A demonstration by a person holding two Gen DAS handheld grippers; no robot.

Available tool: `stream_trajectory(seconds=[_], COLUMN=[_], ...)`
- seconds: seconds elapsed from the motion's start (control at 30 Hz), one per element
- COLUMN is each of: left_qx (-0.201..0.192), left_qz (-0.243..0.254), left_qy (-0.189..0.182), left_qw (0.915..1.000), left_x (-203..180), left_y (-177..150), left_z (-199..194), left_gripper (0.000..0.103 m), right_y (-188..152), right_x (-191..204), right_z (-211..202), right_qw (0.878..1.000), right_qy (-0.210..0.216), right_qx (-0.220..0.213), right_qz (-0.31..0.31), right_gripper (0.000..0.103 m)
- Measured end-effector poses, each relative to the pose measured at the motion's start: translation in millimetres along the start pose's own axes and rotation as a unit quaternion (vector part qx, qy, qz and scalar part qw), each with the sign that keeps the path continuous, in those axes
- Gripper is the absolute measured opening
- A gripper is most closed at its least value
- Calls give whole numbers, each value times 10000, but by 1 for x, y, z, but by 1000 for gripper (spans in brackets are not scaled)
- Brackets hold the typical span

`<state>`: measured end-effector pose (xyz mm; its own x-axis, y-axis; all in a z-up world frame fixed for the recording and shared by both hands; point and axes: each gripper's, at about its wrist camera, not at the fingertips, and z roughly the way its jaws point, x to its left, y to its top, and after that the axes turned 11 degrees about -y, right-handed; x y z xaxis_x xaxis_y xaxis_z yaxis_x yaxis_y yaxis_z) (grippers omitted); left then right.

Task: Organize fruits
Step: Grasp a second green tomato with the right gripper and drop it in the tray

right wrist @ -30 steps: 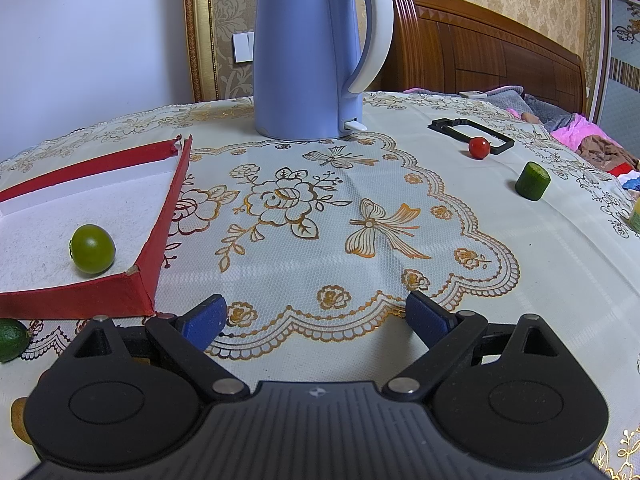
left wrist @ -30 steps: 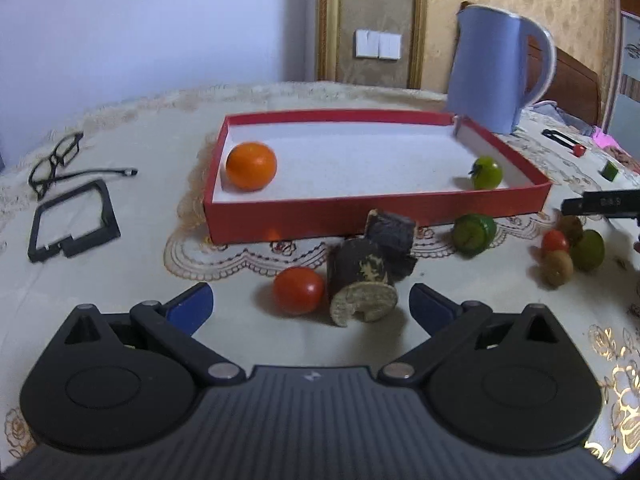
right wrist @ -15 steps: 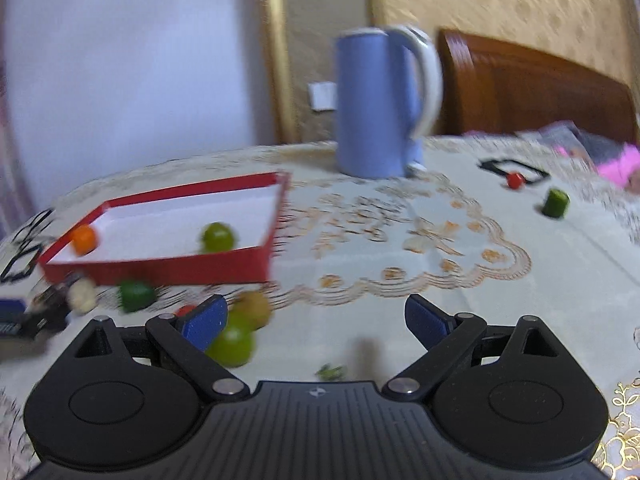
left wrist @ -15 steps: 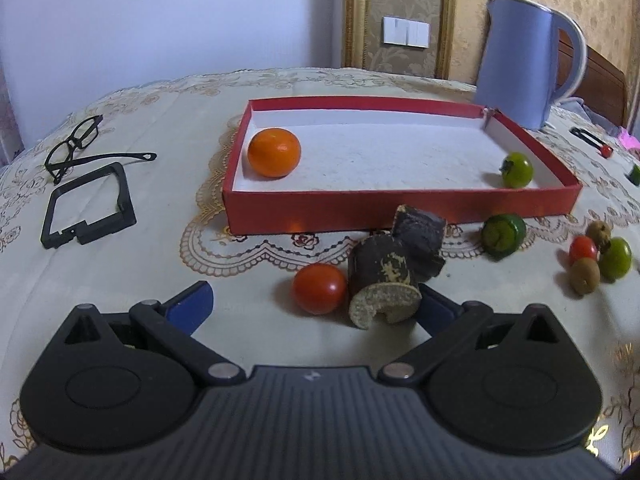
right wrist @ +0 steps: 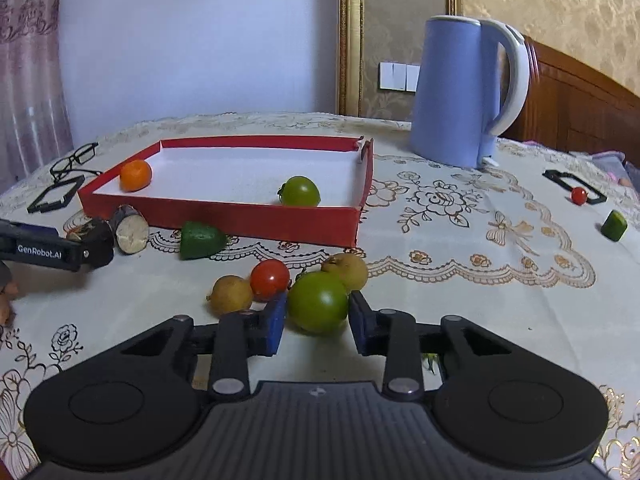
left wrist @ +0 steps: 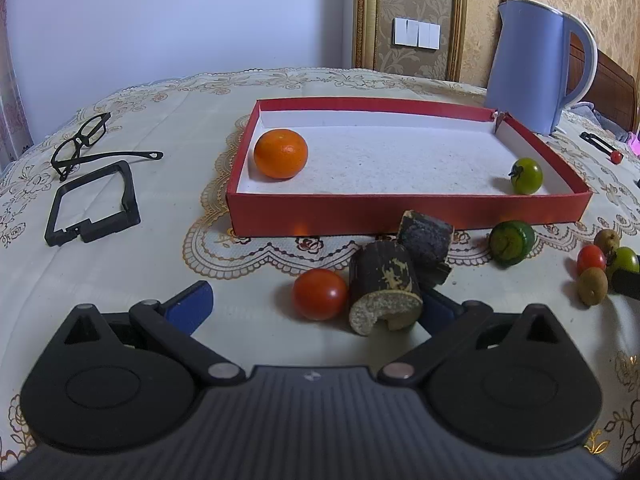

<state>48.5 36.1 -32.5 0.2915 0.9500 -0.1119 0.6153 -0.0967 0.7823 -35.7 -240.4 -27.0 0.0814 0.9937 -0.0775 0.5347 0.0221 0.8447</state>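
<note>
A red tray (left wrist: 400, 216) (right wrist: 224, 216) holds an orange (left wrist: 281, 153) (right wrist: 135, 175) and a green tomato (left wrist: 526, 175) (right wrist: 301, 191). My left gripper (left wrist: 316, 304) is open, with a red tomato (left wrist: 319, 294) and a dark sugarcane piece (left wrist: 384, 288) between its fingers on the cloth. My right gripper (right wrist: 316, 314) has its jaws closed against a big green tomato (right wrist: 318, 301) that rests on the table. A red tomato (right wrist: 270, 279) and two yellow-brown fruits (right wrist: 231, 294) (right wrist: 346, 270) lie around it.
A blue kettle (left wrist: 536, 68) (right wrist: 464, 88) stands behind the tray. Glasses (left wrist: 80, 144) and a black frame (left wrist: 94, 200) lie at the left. A cucumber piece (right wrist: 200, 240) lies before the tray. Another cucumber piece (right wrist: 614, 225) and a small red tomato (right wrist: 578, 195) lie far right.
My right gripper swung left to the fruit cluster and closed its jaws onto the big green tomato. My left gripper moved slightly forward and right towards the red tomato and sugarcane.
</note>
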Motion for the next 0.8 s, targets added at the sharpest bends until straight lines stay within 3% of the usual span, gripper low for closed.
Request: stream_trajectory(seconds=[0.2,0.43,0.8], left_qx=[1,1,-1], left_qz=[5,6,4], left_qy=[4,4,2], left_qw=[10000,10000,10000], left_x=[0,0,1], left_y=[0,0,0], left_z=[0,0,0], left_gripper=[103,103,103], right_y=[7,52,84], right_x=[-5,10,62], right_z=[-11,-7,82], right_qw=[9995,9971,9983], right_qy=[52,239,356], right_qx=[-292,-717,-17], right_qz=[141,-34,-461], right_gripper=[33,33,33])
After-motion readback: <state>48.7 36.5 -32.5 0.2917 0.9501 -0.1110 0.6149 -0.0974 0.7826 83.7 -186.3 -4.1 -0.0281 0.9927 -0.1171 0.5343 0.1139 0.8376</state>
